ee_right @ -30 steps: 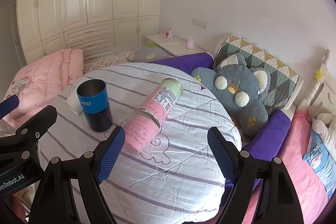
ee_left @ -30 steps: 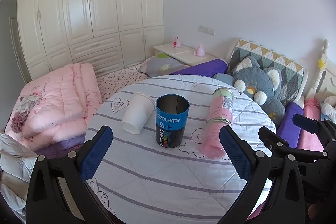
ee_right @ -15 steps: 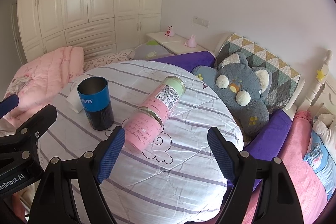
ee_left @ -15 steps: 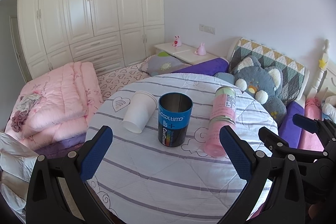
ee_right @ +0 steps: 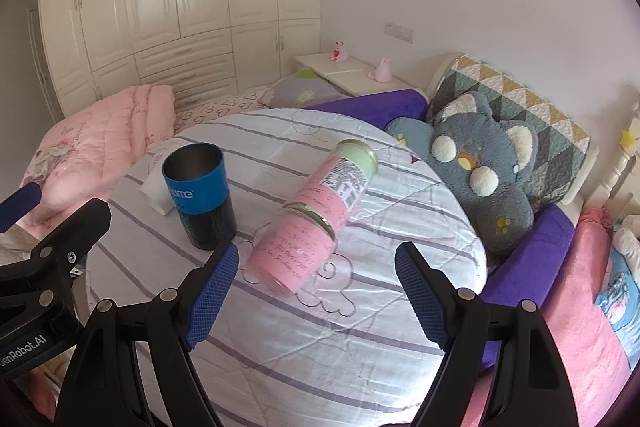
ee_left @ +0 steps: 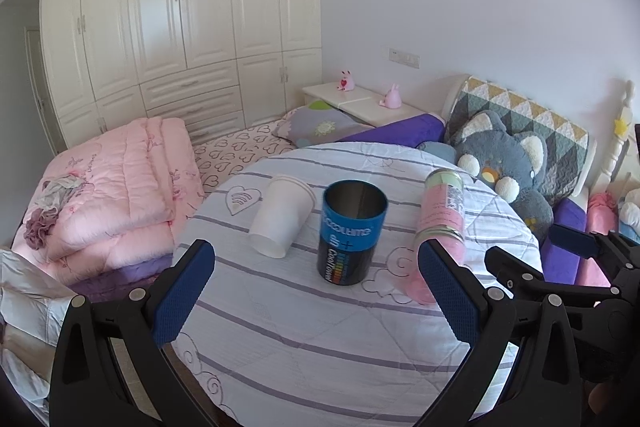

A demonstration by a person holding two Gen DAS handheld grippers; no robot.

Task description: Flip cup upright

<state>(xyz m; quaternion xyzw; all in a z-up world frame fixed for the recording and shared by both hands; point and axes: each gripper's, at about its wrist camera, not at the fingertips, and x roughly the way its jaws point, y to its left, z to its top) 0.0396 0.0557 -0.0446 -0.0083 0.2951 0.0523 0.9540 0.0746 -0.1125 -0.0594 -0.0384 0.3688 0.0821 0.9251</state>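
Observation:
A white paper cup (ee_left: 282, 215) lies on its side on the round striped table (ee_left: 320, 327), mouth facing away; in the right wrist view only a bit of the white cup (ee_right: 154, 187) shows behind the blue tumbler. A blue and black metal tumbler (ee_left: 352, 231) stands upright beside it and also shows in the right wrist view (ee_right: 200, 195). A pink bottle (ee_right: 316, 215) lies on its side, seen also in the left wrist view (ee_left: 440, 219). My left gripper (ee_left: 316, 291) is open and empty, short of the tumbler. My right gripper (ee_right: 316, 291) is open, just short of the pink bottle's base.
The table stands over a bed with a folded pink quilt (ee_left: 116, 187) on the left and a grey plush toy (ee_left: 504, 163) and purple cushions (ee_right: 532, 259) on the right. White wardrobes (ee_left: 180, 27) and a nightstand (ee_left: 360, 103) lie beyond.
Both grippers have moved slightly forward toward the table objects, which look a little nearer. Nothing on the table has moved.

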